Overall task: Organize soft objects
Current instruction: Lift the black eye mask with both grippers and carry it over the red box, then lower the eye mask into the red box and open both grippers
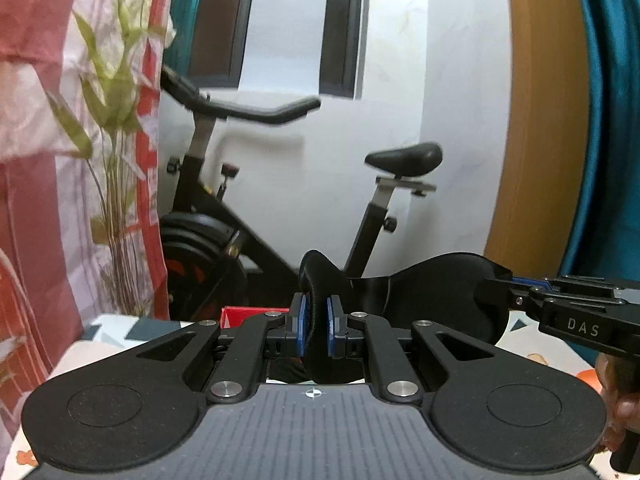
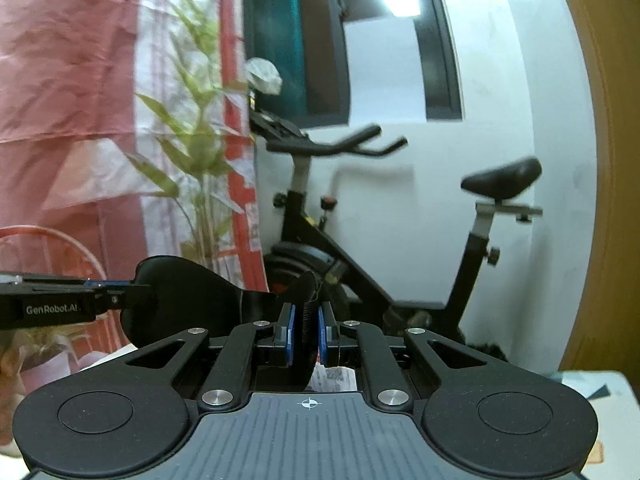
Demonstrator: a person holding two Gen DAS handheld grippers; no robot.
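Observation:
A black padded eye mask [image 1: 436, 292] is held up in the air between both grippers. My left gripper [image 1: 316, 326] is shut on the mask's left lobe, pinched edge-on between its blue pads. My right gripper enters the left wrist view from the right [image 1: 500, 286] and is shut on the mask's other lobe. In the right wrist view my right gripper [image 2: 307, 334] is shut on the mask's edge, and the left gripper [image 2: 128, 290] grips the far lobe of the mask [image 2: 188, 296].
An exercise bike [image 1: 248, 216] stands against the white wall ahead. A red and white curtain with a leaf print [image 1: 80, 140] hangs at the left. A patterned table cover [image 1: 120, 328] lies below, with a red box [image 1: 248, 314] on it. A wooden panel [image 1: 536, 120] is at the right.

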